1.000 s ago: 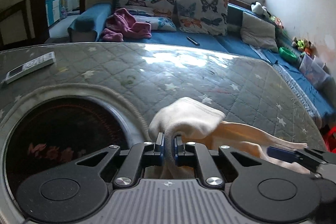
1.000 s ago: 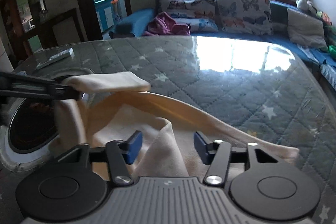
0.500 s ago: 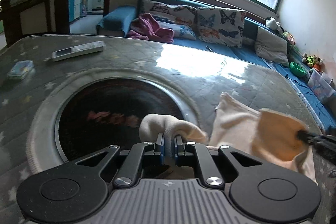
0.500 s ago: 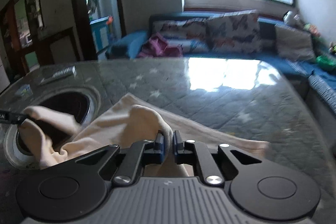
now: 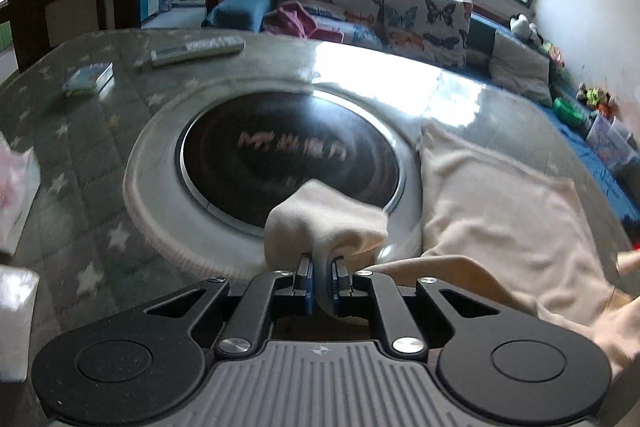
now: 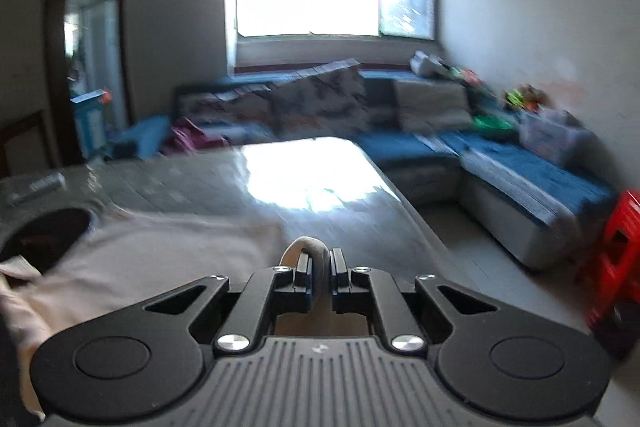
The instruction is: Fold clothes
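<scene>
A cream garment (image 5: 496,211) lies spread on the grey quilted table (image 5: 92,227), to the right of a round black cooktop (image 5: 288,155). My left gripper (image 5: 321,275) is shut on a bunched corner of the garment, near the table's front edge. In the right wrist view the garment (image 6: 160,251) stretches off to the left. My right gripper (image 6: 319,277) is shut on a fold of it, near the table's right edge. That view is blurred by motion.
A remote (image 5: 196,49) and a small box (image 5: 88,79) lie at the table's far left. White items (image 5: 16,187) stand at the left edge. A blue sofa (image 6: 500,163) with cushions runs behind and to the right. A red stool (image 6: 620,247) stands on the floor.
My right gripper has shut on the garment. Both grippers have pulled back toward the near edge and apart, and the garment is drawn out flatter beside the cooktop. The right view has swung right.
</scene>
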`<state>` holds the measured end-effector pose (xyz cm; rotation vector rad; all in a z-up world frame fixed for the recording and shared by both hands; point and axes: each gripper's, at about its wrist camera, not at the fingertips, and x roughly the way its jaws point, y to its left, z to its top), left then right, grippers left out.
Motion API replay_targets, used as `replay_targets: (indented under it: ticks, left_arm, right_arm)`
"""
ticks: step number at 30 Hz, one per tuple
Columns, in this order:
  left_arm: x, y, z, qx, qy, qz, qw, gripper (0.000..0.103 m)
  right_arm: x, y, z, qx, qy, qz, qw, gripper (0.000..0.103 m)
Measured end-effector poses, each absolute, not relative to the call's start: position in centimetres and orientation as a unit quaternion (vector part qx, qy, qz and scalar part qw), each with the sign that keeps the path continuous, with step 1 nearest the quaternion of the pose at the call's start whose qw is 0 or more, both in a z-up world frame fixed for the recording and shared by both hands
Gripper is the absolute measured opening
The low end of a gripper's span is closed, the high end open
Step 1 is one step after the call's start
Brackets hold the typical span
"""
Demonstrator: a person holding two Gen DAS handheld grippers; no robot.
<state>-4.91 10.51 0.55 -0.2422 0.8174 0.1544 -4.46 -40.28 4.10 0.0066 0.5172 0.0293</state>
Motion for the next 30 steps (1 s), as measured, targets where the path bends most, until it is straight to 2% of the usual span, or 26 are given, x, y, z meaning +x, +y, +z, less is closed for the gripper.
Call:
replay_targets:
  ticks: [5, 7, 10, 12, 14, 16, 18, 24, 25, 27, 30]
  left_arm:
    - [-6.9, 11.1, -0.4, -0.114, 0.412, 0.078, 0.901, 0.010]
    - [-7.2, 11.3, -0.4, -0.111, 0.412, 0.082, 0.901, 0.014]
    - [-7.4, 11.6, -0.4, -0.111, 0.413, 0.094, 0.899, 0.017]
    - [-7.5, 11.8, -0.4, -0.111, 0.413, 0.101, 0.898, 0.021]
    - [-7.6, 11.7, -0.3, -0.107, 0.412, 0.105, 0.899, 0.022]
    - [-7.6, 11.6, -0.1, -0.103, 0.410, 0.107, 0.900, 0.030]
    - [-7.5, 11.6, 0.0, -0.098, 0.407, 0.112, 0.901, 0.034]
    - [-7.4, 12.0, 0.5, -0.096, 0.399, 0.125, 0.903, 0.044]
    - [-7.4, 12.0, 0.6, -0.096, 0.396, 0.125, 0.905, 0.046]
    - [-7.5, 12.0, 1.0, -0.093, 0.387, 0.130, 0.908, 0.051]
    - [-7.5, 11.9, 1.5, -0.089, 0.379, 0.137, 0.911, 0.054]
  right_arm:
    - [-6.0, -43.1, 0.6, 0.025, 0.310, -0.049, 0.949, 0.011]
    - [-6.3, -44.2, 0.1, 0.033, 0.319, -0.068, 0.945, 0.017]
    - [-6.7, -45.0, 0.1, 0.039, 0.314, -0.089, 0.944, 0.033]
    - [-6.7, -45.4, 0.3, 0.045, 0.307, -0.101, 0.945, 0.049]
    - [-7.0, -45.7, 0.8, 0.049, 0.295, -0.106, 0.948, 0.056]
    - [-7.1, -45.8, 1.3, 0.053, 0.284, -0.109, 0.951, 0.064]
    - [-6.9, -45.8, 1.5, 0.050, 0.281, -0.120, 0.951, 0.078]
    - [-6.8, -45.9, 1.2, 0.036, 0.286, -0.163, 0.944, 0.084]
    - [-6.7, -45.3, 1.1, 0.022, 0.288, -0.147, 0.946, 0.086]
    - [-6.5, -43.9, 1.0, -0.005, 0.290, -0.113, 0.950, 0.098]
    - [-6.0, -41.8, 0.6, -0.045, 0.296, -0.069, 0.951, 0.099]
